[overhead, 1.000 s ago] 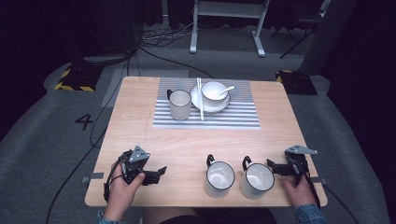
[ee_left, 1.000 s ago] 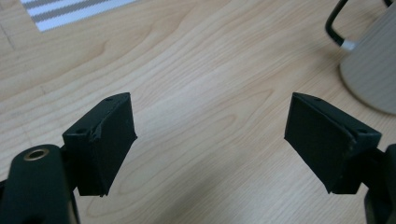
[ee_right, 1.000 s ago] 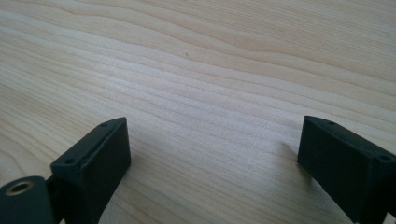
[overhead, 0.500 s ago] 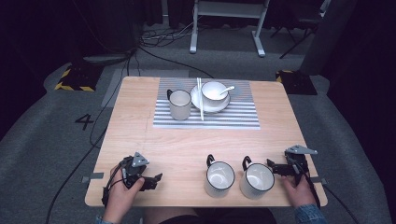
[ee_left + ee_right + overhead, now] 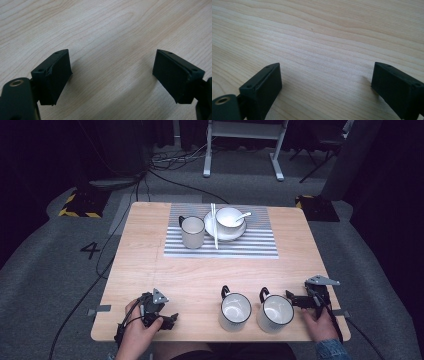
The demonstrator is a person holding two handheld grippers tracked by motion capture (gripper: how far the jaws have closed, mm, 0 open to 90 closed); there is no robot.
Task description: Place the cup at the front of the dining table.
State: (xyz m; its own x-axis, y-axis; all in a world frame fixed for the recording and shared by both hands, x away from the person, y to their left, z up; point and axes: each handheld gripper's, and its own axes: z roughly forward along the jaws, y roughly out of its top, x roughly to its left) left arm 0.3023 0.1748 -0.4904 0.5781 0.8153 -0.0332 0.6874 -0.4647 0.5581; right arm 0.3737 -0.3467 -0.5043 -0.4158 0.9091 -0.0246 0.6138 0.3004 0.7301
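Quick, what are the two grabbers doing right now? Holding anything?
Left gripper: open, jaws just been opening, nothing between them.
Right gripper: open, holding nothing, near a mug.

One camera overlooks the table (image 5: 150, 250); two ride close above its wood.

Three mugs stand on the tabletop (image 5: 150, 270): one mug on the striped mat (image 5: 192, 232) and two mugs near the front edge, a left one (image 5: 235, 311) and a right one (image 5: 275, 313). There is one striped mat (image 5: 250, 245), one plate (image 5: 212, 226), one bowl (image 5: 229, 217), one spoon (image 5: 243, 215) and one pair of chopsticks (image 5: 214, 226). Two grippers rest on the wood, left (image 5: 171, 320) and right (image 5: 290, 296).
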